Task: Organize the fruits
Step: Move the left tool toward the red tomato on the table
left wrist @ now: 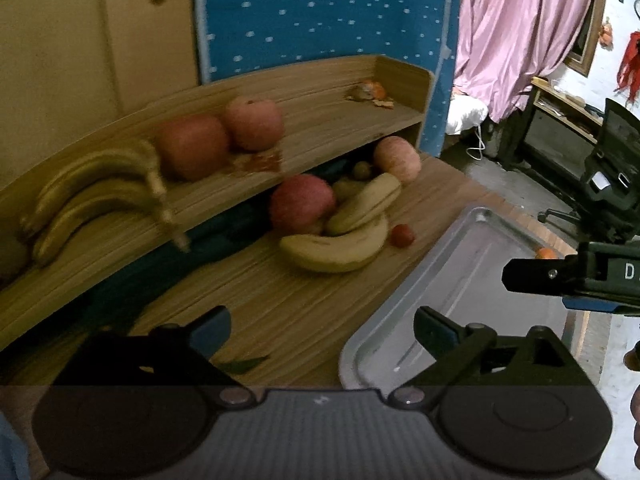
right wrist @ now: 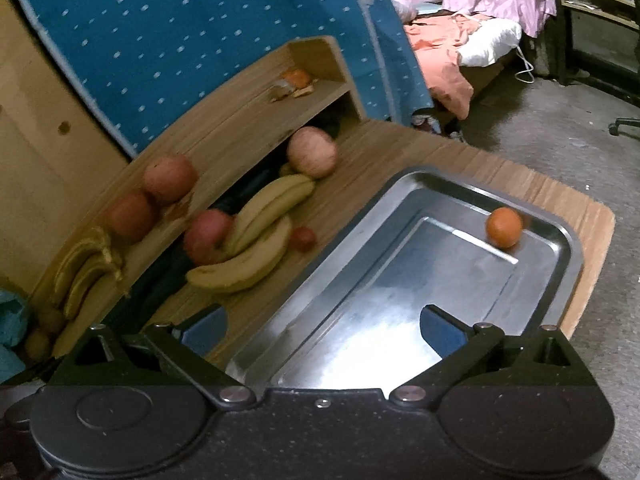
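Resting in tray (right wrist: 452,190), orange (right wrist: 504,227) beyond right tool (right wrist: 324,330).

The right tool (left wrist: 520,276) hides most of the orange (left wrist: 546,253).

Light: dim and warm indoors, with no lamp in view.
Glare: a white patch shone on the metal tray (right wrist: 360,332) floor in the right wrist view.
Shadow: the gap under the wooden shelf (left wrist: 320,120) was nearly black.
Blur: the banana bunch (left wrist: 100,204) on the shelf smeared; all fruit looked soft.
Distortion: straight edges bowed, and the corners were vignetted black.
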`<state>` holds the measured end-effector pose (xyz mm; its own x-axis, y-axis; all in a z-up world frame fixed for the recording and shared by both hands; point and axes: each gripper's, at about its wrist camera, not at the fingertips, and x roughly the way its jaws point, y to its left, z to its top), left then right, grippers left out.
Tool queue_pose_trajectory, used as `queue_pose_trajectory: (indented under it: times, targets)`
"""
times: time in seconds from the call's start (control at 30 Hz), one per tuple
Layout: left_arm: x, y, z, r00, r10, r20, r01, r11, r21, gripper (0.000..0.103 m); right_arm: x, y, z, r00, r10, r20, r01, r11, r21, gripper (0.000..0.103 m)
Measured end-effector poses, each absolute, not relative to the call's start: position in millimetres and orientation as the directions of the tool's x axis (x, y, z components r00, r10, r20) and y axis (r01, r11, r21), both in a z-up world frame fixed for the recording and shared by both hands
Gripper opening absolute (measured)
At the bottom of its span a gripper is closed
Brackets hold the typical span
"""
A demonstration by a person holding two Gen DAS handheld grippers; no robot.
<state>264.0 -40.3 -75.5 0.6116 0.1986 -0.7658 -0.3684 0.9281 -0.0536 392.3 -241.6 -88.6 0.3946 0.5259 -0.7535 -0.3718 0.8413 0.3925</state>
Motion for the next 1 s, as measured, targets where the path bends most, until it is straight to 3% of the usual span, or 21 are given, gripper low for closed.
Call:
queue_pose_trajectory:
  times: [0.77, 1.0]
  targets:
    - [214.7, 4.6, -98.7, 0.524, 0.259, -0.811, -0.5, 0.865, -0.048, 0.1, 374.6, -188.7, -95.4, 0.27, 0.572, -0.774, -0.516, 0.765, 0.385, 0.102]
    - [223.3, 13.3, -116.8, 0.488, 0.24, -0.839, -0.517, 0.854, -0.057, 0.086, 379.8, -180.0, -99.3, 0.251, 0.568, -0.783, -0.543, 0.753, 0.372, 0.102]
